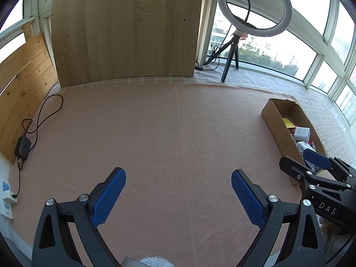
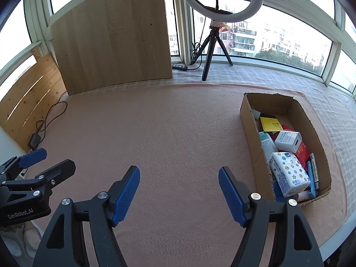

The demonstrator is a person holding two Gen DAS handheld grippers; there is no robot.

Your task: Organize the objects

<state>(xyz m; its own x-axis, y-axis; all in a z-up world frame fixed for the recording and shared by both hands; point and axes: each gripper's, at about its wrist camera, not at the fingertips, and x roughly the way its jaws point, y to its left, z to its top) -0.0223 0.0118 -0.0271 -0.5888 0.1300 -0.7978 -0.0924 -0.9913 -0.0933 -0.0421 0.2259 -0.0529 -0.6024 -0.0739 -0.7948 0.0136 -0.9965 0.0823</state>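
Two hand-held grippers — left, right — gape apart, empty; one cardboard box holds one tissue pack.

A wide stretch of bare pink felt mat fills the centre of both views, open from the lower edge up to the tall pale wooden board standing across the upper left. At the right of the frame, an open brown cardboard box sits on the mat, crowded with small packets; its raised walls block passage at mat level. Behind it, at upper centre, a black tripod with a white ring light stands near the window. Along the left edge, a black power adapter with looping cable lies beside slatted pine panelling.
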